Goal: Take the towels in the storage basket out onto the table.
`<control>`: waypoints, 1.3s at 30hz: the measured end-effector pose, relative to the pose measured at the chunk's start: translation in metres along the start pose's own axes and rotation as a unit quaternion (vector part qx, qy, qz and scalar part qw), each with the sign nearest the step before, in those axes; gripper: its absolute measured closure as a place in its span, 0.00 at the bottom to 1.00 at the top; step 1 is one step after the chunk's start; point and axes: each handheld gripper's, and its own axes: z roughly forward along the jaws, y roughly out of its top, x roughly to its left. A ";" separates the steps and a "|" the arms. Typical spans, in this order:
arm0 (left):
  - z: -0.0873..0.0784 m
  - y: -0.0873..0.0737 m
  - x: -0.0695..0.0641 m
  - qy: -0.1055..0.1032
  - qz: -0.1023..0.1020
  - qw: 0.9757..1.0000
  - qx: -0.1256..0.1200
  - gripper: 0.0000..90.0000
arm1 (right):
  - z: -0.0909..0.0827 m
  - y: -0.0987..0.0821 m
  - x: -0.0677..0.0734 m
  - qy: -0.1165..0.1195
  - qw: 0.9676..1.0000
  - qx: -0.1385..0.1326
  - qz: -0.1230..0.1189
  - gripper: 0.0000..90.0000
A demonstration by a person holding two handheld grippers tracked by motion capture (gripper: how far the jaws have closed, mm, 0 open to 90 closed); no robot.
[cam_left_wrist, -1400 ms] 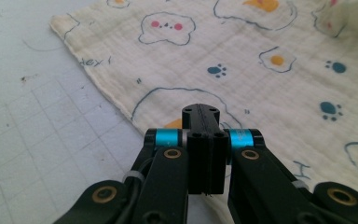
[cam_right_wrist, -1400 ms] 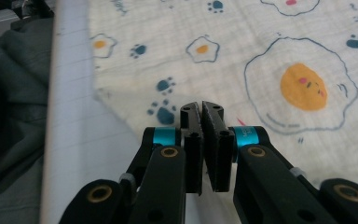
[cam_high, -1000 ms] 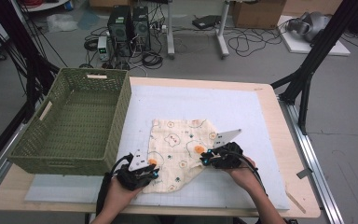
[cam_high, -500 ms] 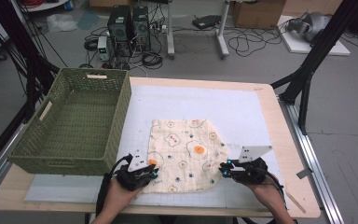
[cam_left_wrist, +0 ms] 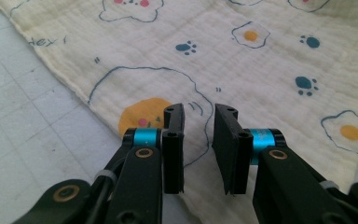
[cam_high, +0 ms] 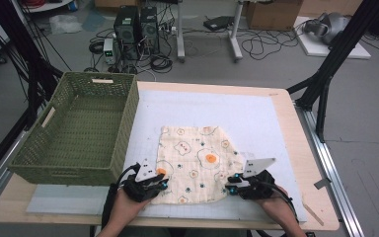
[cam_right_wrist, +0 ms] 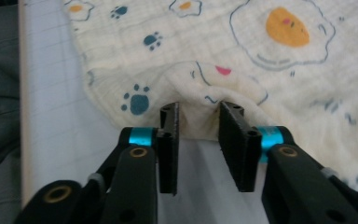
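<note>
Lying flat, cloth (cam_high: 197, 163); near edge between hand-held grippers.

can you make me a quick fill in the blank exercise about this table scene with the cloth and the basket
1. The cream muslin cloth printed with fried eggs and paw prints lies spread ____ on the white gridded mat.
2. The green woven rectangular basket stands to the ____ of the cloth in the high view.
3. Inside, the basket holds ____.
4. The left gripper and the right gripper both sit at the cloth's ____ edge in the high view.

Missing words: flat; left; nothing; near
</note>
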 end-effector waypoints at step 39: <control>-0.003 -0.001 0.002 0.002 -0.005 1.000 -0.002 0.75 | -0.016 0.020 -0.064 -0.036 0.998 -0.024 0.052 0.72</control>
